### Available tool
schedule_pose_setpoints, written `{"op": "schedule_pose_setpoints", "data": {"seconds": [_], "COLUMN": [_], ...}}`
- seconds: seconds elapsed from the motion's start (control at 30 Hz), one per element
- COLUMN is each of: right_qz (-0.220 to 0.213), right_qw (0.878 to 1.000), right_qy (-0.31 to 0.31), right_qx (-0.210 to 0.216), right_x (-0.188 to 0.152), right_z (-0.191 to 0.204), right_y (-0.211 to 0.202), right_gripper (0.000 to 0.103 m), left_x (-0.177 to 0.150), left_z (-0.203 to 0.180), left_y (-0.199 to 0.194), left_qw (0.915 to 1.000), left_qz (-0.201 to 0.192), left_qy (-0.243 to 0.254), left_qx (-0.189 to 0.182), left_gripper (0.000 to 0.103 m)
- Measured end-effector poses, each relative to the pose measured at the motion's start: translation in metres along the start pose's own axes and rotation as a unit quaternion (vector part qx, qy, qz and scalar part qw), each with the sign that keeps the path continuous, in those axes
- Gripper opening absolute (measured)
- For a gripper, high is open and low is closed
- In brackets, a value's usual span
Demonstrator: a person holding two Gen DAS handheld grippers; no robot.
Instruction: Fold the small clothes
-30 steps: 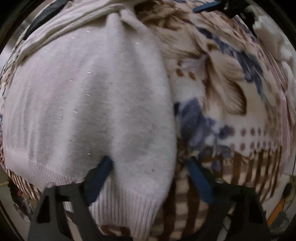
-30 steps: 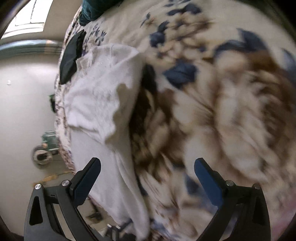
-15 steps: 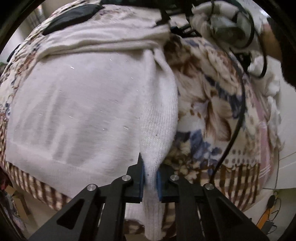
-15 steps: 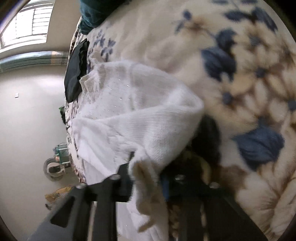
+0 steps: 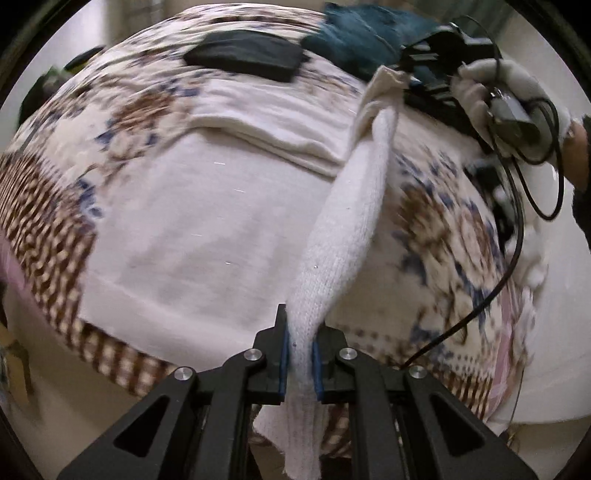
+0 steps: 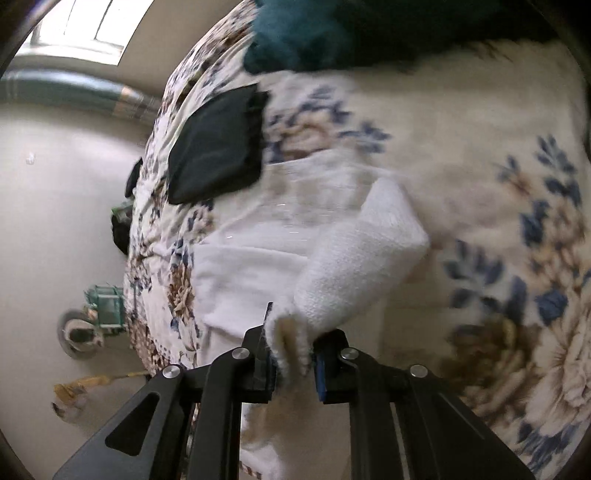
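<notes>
A white knit sweater [image 5: 192, 229] lies spread on a floral blanket [image 5: 443, 236]. My left gripper [image 5: 299, 363] is shut on the sweater's right side edge near the ribbed hem and holds it lifted. My right gripper [image 6: 291, 363] is shut on the same edge farther up, near the shoulder; it also shows in the left wrist view [image 5: 413, 86]. The lifted edge [image 5: 354, 206] runs taut between the two grippers. The sweater also shows in the right wrist view [image 6: 258, 258].
A folded black garment [image 5: 243, 59] and a teal garment [image 5: 362, 33] lie at the blanket's far side; both also show in the right wrist view, the black [image 6: 218, 144] and the teal [image 6: 317, 33]. A gloved hand [image 5: 498, 88] with a cable holds the right gripper. Floor and a wheeled cart [image 6: 92, 314] are beyond the bed edge.
Both grippers were open a second ago, then shut on the sweater's right edge. They have since lifted that edge up off the blanket, pulling it taut.
</notes>
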State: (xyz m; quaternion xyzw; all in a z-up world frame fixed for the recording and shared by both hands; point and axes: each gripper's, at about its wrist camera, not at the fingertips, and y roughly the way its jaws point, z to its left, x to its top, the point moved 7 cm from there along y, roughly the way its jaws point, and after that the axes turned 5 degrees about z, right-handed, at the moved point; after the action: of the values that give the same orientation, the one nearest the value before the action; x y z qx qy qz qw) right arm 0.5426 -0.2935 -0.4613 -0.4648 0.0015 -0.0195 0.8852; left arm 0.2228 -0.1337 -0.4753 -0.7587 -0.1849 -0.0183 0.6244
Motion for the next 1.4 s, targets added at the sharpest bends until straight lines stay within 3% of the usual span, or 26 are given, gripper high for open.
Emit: {"op": "schedule_pose_setpoints", "data": {"seconds": [0.13,0.4,0.5,0.67,0.77,0.83,0.87,0.93,1.0,1.13,1.23,1.33,1.4], "right_qz": [0.012,0.044,0.051,0.046,0.074,0.092,0.096,0.077,0.047,0.006,0.001,0.002,0.000], "right_qw": [0.999,0.989,0.981,0.970,0.972,0.983,0.987,0.993,0.993,0.986,0.981,0.983,0.985], "right_qy": [-0.006,-0.034,-0.044,-0.027,-0.017,-0.007,-0.009,-0.015,-0.021,-0.030,-0.025,0.004,0.023], "right_qx": [-0.048,-0.134,-0.180,-0.236,-0.222,-0.161,-0.129,-0.093,-0.104,-0.165,-0.194,-0.183,-0.172], "right_x": [0.009,0.019,0.020,0.018,0.015,0.016,0.016,0.021,0.028,0.041,0.046,0.050,0.049], "right_z": [0.067,0.157,0.175,0.180,0.185,0.193,0.196,0.194,0.179,0.128,0.083,0.040,0.018], "right_y": [0.055,0.197,0.241,0.267,0.272,0.263,0.253,0.219,0.181,0.125,0.106,0.107,0.108], "right_gripper": [0.016,0.015,0.015,0.015,0.028,0.034,0.045,0.054,0.061,0.061,0.061,0.061,0.061], "left_x": [0.017,0.039,0.039,0.032,0.024,0.024,0.026,0.032,0.055,0.129,0.206,0.285,0.314], "left_z": [0.056,0.176,0.208,0.230,0.237,0.242,0.248,0.258,0.265,0.254,0.226,0.185,0.168], "left_y": [0.002,0.034,0.052,0.074,0.088,0.080,0.070,0.056,0.037,0.028,0.050,0.095,0.121], "left_qw": [0.9991,0.9936,0.9906,0.9880,0.9833,0.9798,0.9778,0.9769,0.9779,0.9810,0.9861,0.9927,0.9939], "left_qz": [0.004,0.028,0.044,0.067,0.107,0.108,0.111,0.109,0.087,0.047,0.024,0.022,0.032], "left_qy": [-0.041,-0.110,-0.130,-0.138,-0.141,-0.156,-0.164,-0.171,-0.176,-0.166,-0.128,-0.083,-0.064], "left_qx": [-0.004,-0.001,-0.005,-0.016,-0.044,-0.064,-0.069,-0.067,-0.072,-0.088,-0.103,-0.086,-0.084], "left_gripper": [0.008,0.008,0.008,0.008,0.013,0.017,0.023,0.025,0.028,0.047,0.047,0.047,0.047]}}
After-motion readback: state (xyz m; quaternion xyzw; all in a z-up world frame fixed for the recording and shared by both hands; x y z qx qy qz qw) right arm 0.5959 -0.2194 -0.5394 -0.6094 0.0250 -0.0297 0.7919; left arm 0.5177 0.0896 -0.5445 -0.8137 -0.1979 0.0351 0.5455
